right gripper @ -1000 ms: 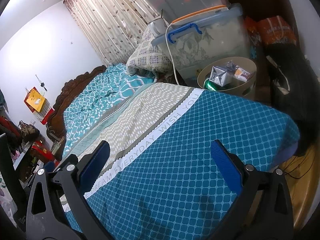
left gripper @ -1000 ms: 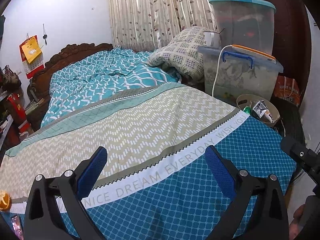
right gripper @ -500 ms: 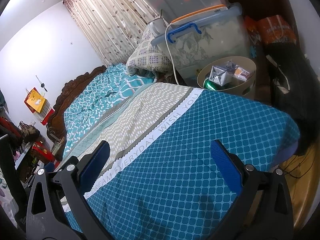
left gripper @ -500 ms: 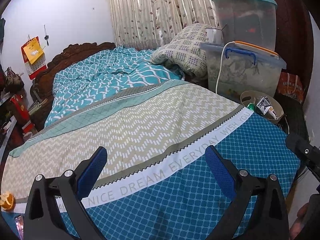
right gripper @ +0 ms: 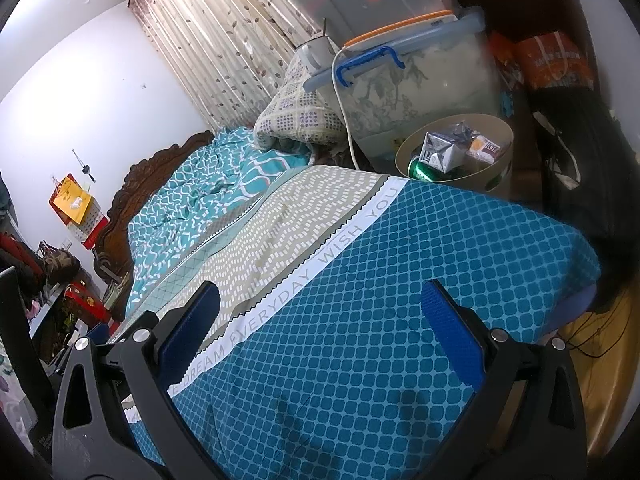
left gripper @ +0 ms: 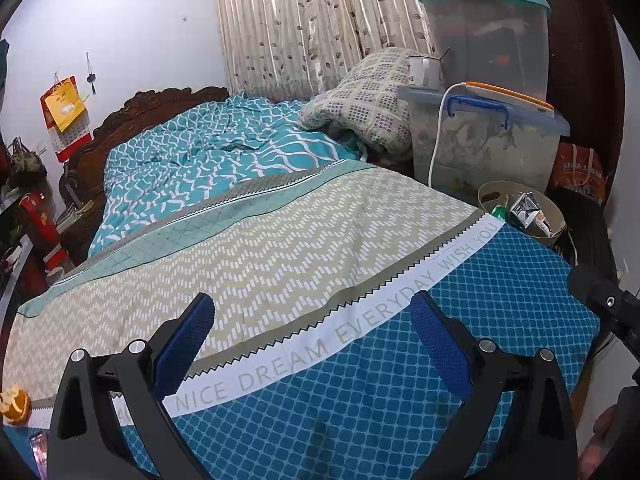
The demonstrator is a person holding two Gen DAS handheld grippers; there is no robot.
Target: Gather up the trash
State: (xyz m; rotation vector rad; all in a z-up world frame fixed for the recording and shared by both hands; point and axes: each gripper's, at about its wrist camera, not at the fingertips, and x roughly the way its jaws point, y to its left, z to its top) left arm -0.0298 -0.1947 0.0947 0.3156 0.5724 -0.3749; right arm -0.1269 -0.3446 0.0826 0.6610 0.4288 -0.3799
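Observation:
A round beige trash bin (left gripper: 554, 210) stands on the floor past the bed's far right corner; it also shows in the right wrist view (right gripper: 506, 148). It holds a crumpled silver carton (right gripper: 442, 150), a green can (right gripper: 420, 169) and an orange-white packet (right gripper: 486, 147). An orange peel (left gripper: 15, 404) lies on the bed at the left edge, left of my left gripper (left gripper: 312, 332), which is open and empty above the blue bedspread (left gripper: 360, 400). My right gripper (right gripper: 320, 320) is open and empty above the same spread (right gripper: 380, 300).
Stacked clear storage boxes (left gripper: 488, 140) with a white cable, a mug (left gripper: 422, 72) and a folded quilt (left gripper: 368, 108) stand beyond the bed. A carved headboard (left gripper: 132, 120) and cluttered shelves (left gripper: 28, 216) are at left. A black bag (right gripper: 576, 168) sits right of the bin.
My left gripper has turned slightly, so the bed and bin have drifted right and the orange peel has drifted down at the left edge. The right wrist view is nearly unchanged.

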